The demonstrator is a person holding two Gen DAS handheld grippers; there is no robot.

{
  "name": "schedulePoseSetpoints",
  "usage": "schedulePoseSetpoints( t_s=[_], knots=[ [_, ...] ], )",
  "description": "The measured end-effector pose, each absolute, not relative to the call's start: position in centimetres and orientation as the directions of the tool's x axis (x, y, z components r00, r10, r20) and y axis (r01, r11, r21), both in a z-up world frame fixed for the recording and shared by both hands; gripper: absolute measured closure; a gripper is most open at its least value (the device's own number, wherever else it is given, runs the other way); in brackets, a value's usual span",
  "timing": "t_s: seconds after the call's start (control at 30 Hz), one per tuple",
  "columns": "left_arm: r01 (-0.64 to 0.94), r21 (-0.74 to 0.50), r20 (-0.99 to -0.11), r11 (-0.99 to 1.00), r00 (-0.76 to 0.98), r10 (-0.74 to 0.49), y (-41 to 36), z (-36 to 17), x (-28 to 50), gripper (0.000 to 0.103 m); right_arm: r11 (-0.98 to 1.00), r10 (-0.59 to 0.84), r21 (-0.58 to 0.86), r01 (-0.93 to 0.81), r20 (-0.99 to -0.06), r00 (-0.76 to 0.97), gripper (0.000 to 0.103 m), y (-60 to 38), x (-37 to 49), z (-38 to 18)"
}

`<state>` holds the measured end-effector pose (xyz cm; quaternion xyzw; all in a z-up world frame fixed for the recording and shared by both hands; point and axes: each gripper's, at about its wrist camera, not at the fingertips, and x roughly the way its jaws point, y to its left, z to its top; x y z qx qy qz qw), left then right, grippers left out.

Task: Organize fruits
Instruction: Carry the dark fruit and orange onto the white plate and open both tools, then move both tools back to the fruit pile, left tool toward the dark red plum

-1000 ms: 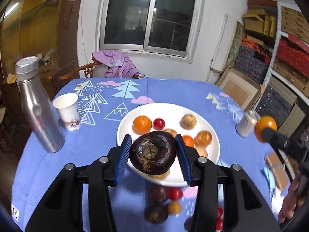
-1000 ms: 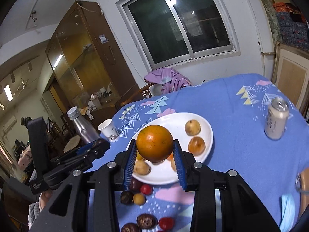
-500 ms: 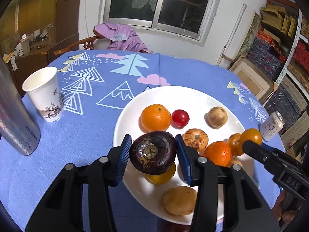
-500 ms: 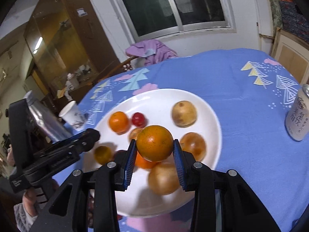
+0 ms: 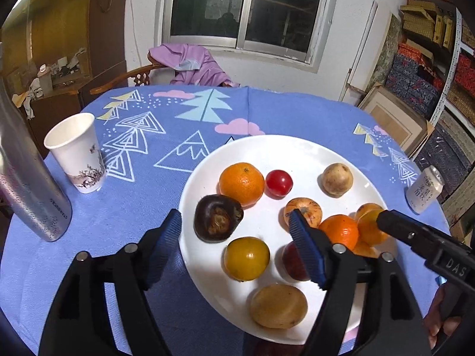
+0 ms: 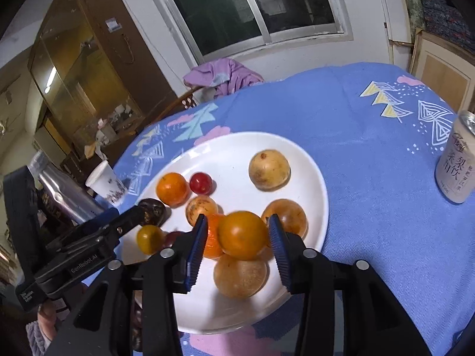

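Our left gripper [image 5: 236, 231] is opening, its jaws wide; the dark purple fruit [image 5: 217, 218] lies between them on the white plate [image 5: 267, 151], clear of both pads. Our right gripper [image 6: 237, 238] is opening too, its pads just off the orange fruit [image 6: 242, 235], which rests atop other fruit on the plate's near side. A paper cup [image 5: 76, 152] stands well apart on the blue tablecloth [image 5: 297, 112].

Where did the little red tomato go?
In the left wrist view the red tomato sits on the white plate, touching the orange to its left.
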<state>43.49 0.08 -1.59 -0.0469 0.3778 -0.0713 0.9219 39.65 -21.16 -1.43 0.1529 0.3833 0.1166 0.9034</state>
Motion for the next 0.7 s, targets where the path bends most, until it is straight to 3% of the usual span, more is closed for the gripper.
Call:
schedulePoseSetpoints(
  t_s=[0.03, 0.17, 0.33, 0.5, 0.7],
  knots=[
    [0.088, -0.147, -0.681, 0.985, 0.714, -0.165, 0.3, -1.2, 43.1, 0.014, 0.922, 0.335, 0.375, -0.098, -0.643, 0.688, 0.056, -21.4, 39.3, -0.9],
    [0.08, -0.172, -0.651, 0.982, 0.738, -0.174, 1.3, 0.2, 41.2, 0.014, 0.907, 0.359, 0.4, -0.128, -0.579, 0.732, 0.056, -21.8, 37.5, 1.7],
    [0.085, -0.2, -0.657, 0.976, 0.727, -0.198, 2.5, -0.1, 37.9, 0.011, 0.893, 0.398, 0.408, -0.191, -0.516, 0.758, 0.036, -21.4, 34.0, 4.2],
    [0.097, -0.165, -0.68, 0.982, 0.709, -0.185, 2.7, -1.6, 33.5, 0.01, 0.888, 0.422, 0.406, -0.216, -0.535, 0.732, 0.031, -20.9, 30.5, 2.6],
    [0.119, -0.145, -0.688, 0.982, 0.702, -0.186, 2.4, -2.9, 30.3, 0.006, 0.873, 0.401, 0.476, -0.107, -0.576, 0.713, 0.025, -23.9, 27.8, -1.0]
  ],
)
